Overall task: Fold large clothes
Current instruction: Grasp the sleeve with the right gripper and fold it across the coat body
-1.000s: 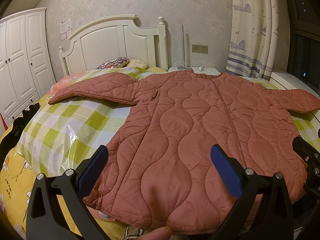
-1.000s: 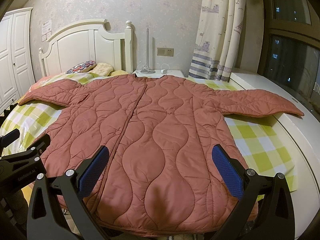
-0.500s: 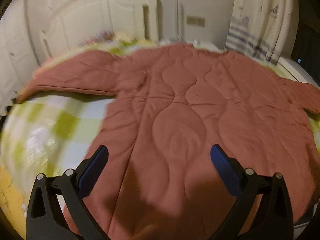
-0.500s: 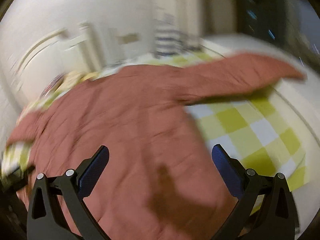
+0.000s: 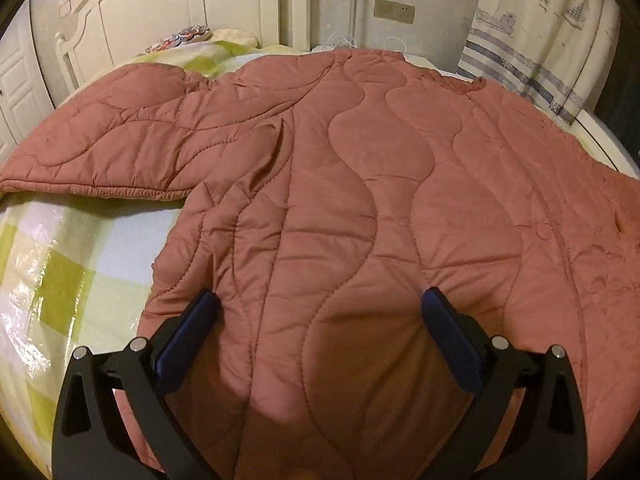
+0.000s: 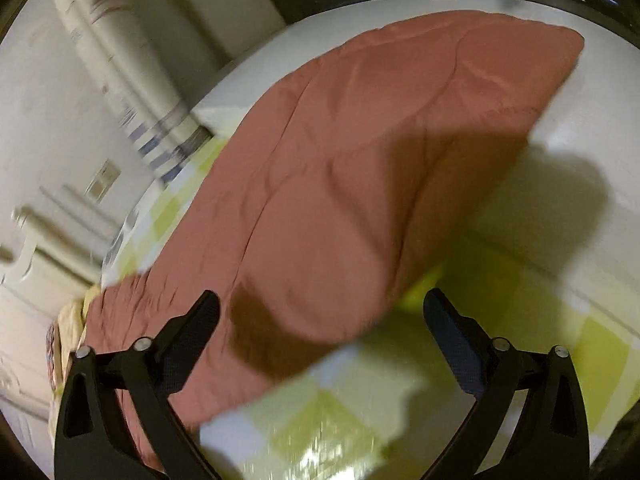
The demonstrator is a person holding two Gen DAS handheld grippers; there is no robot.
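Both grippers, left [image 5: 320,316] and right [image 6: 320,316], gaped wide, empty; your right risked pinching sheet [image 6: 500,280] with sleeve [image 6: 380,160].

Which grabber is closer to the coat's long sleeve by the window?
Right. The right gripper hovers open just before that sleeve. The left gripper is open over the coat's body, nearer the other sleeve.

Coat [image 5: 360,200] is lying flat on bed [image 5: 60,280], sleeve [image 5: 120,148] stretching left, headboard [image 5: 180,12] and curtain [image 5: 540,40] standing behind.
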